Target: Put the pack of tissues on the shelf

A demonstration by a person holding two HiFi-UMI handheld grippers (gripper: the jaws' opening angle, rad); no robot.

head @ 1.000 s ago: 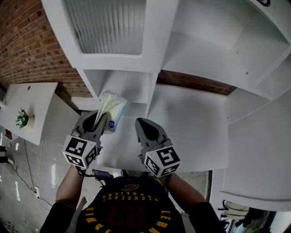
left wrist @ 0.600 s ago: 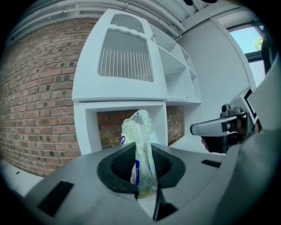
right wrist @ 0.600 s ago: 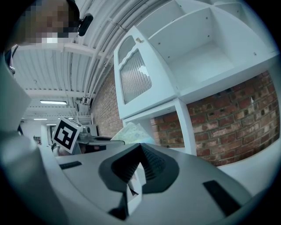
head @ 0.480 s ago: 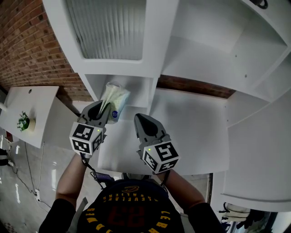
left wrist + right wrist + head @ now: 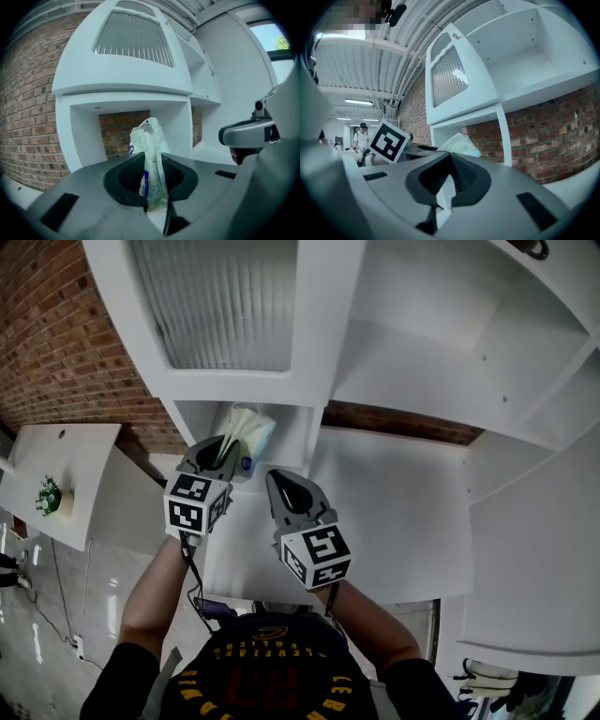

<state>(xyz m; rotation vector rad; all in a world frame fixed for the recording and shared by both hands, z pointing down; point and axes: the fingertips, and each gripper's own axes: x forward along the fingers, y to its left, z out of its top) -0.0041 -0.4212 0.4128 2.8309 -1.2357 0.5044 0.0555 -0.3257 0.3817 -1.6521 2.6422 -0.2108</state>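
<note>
The pack of tissues [image 5: 247,430], pale green-white plastic with a blue label, stands upright between the jaws of my left gripper [image 5: 222,454], which is shut on its lower part. The left gripper view shows the pack [image 5: 150,150] rising from the left gripper [image 5: 153,182], right in front of the small open shelf niche [image 5: 84,136] with a brick back. That niche [image 5: 286,427] sits under the cabinet, and the pack's top is at its mouth. My right gripper [image 5: 287,493] hangs just right of the left one, shut and holding nothing; from its own view the right gripper [image 5: 447,180] looks at the pack [image 5: 461,142].
A white cabinet with a ribbed glass door [image 5: 225,306] hangs above the niche. A white counter [image 5: 394,512] spreads to the right under open white shelves [image 5: 450,343]. A brick wall [image 5: 56,343] and a small table with a plant [image 5: 47,488] lie left.
My left gripper has carried the pack forward and up, from over the counter's edge to the niche's mouth. The right gripper has followed a little forward and to the left.
</note>
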